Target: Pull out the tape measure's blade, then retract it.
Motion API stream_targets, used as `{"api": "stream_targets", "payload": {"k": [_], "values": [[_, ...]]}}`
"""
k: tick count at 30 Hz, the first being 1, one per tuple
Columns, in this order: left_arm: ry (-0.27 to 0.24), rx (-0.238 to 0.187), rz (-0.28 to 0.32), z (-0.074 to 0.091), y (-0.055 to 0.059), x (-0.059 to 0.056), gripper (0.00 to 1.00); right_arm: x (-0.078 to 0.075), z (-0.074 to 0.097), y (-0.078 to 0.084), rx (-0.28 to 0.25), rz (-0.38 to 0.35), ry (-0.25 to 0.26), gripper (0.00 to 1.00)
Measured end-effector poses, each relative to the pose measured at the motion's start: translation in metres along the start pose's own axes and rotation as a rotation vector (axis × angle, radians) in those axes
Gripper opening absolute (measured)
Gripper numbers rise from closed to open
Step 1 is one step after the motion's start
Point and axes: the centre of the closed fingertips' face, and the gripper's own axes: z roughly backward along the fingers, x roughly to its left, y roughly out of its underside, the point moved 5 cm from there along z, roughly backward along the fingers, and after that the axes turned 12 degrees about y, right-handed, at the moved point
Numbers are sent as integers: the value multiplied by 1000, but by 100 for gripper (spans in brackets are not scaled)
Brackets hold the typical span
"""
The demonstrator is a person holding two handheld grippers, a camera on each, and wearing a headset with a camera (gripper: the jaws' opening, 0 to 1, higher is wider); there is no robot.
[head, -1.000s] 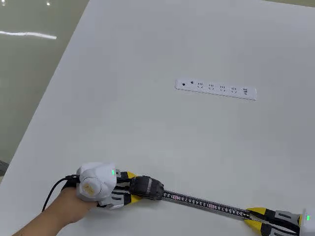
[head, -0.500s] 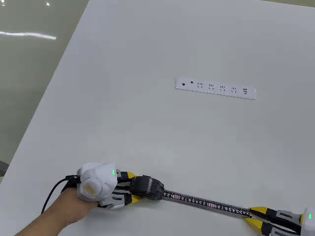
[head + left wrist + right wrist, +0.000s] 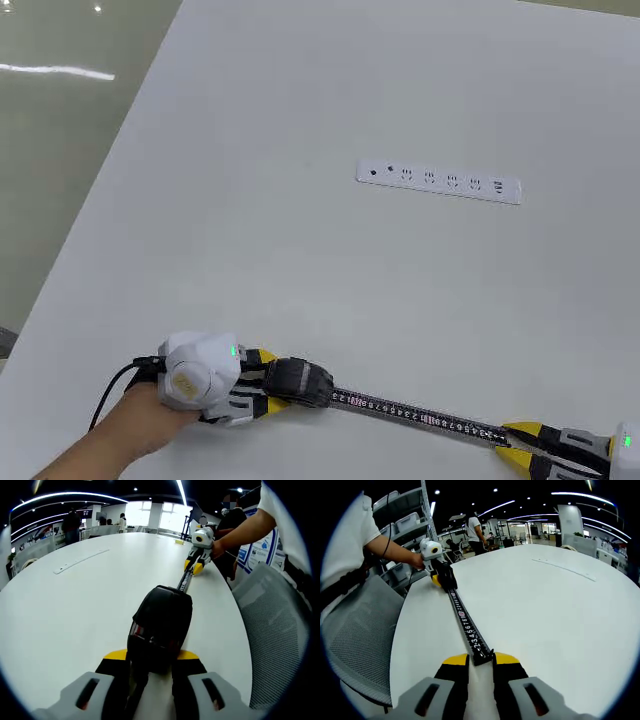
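Observation:
The black tape measure case (image 3: 298,381) lies near the table's front edge, and my left gripper (image 3: 268,380) is shut on it. In the left gripper view the case (image 3: 160,627) sits between the yellow-tipped jaws of the left gripper (image 3: 152,657). The numbered blade (image 3: 420,413) is pulled out to the right, flat along the table. Its end is pinched by my right gripper (image 3: 512,443), which is shut. The right gripper view has the blade tip (image 3: 481,652) between the jaws of the right gripper (image 3: 481,659), with the blade (image 3: 462,617) running back to the case (image 3: 446,581).
A white power strip (image 3: 438,181) lies mid-table, well beyond the blade. The white table (image 3: 300,200) has its left edge over a glossy floor. A mesh chair (image 3: 280,630) stands by the front edge, and people stand in the room behind.

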Motion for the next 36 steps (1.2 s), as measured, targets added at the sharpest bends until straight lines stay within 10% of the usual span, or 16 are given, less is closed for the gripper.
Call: {"api": "stream_targets", "payload": {"k": [36], "values": [[-120, -54, 117, 12, -11, -4, 53, 13, 2, -2, 5, -107, 140, 33]]}}
